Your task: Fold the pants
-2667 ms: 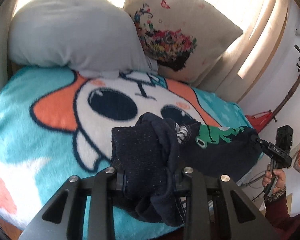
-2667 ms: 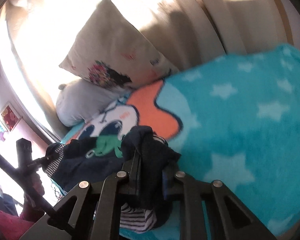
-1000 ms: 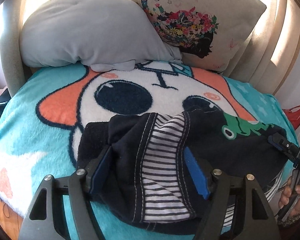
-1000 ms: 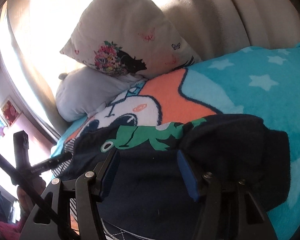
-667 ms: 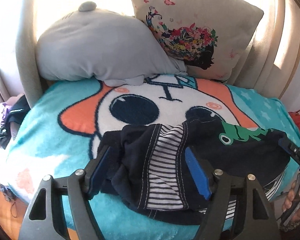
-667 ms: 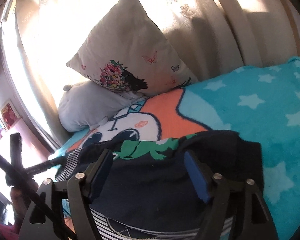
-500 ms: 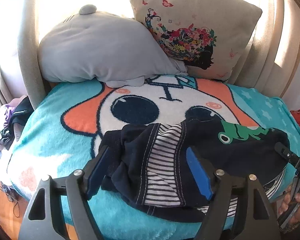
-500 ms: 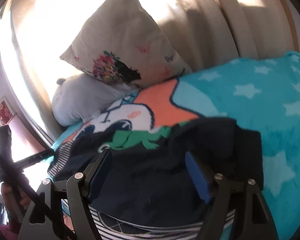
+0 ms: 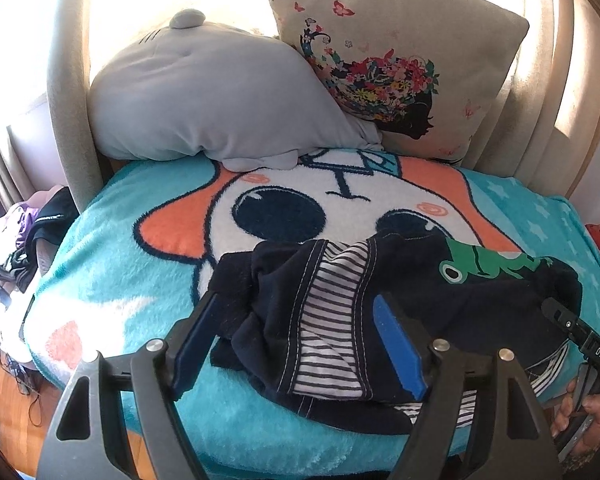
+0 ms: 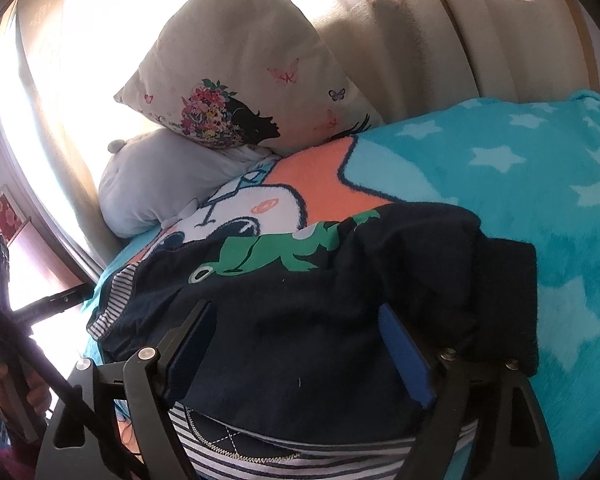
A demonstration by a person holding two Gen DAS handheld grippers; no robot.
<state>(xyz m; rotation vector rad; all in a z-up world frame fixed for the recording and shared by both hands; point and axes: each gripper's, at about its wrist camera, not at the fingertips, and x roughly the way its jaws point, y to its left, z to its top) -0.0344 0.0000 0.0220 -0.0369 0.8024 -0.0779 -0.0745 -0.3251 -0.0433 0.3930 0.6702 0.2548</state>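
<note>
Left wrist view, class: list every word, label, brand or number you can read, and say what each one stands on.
"DAS": white letters on the black body of the right gripper at the right edge.
The pants, blanket and flowered cushion carry pictures only, no readable text.

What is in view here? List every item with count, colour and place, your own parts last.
pants: one pair, dark navy with a green frog print and striped lining, lying rumpled on the blanket's near edge.
blanket: one, turquoise with white stars and an orange-and-white cartoon face, covering the seat.
grey cushion: one, behind the blanket on the left.
beige cushion: one, flower and butterfly print, leaning behind on the right.
clothes pile: purple and black, off the blanket's left edge.
left gripper: black, blue fingers open above the pants.
right gripper: black, blue fingers opening, nothing pinched.
</note>
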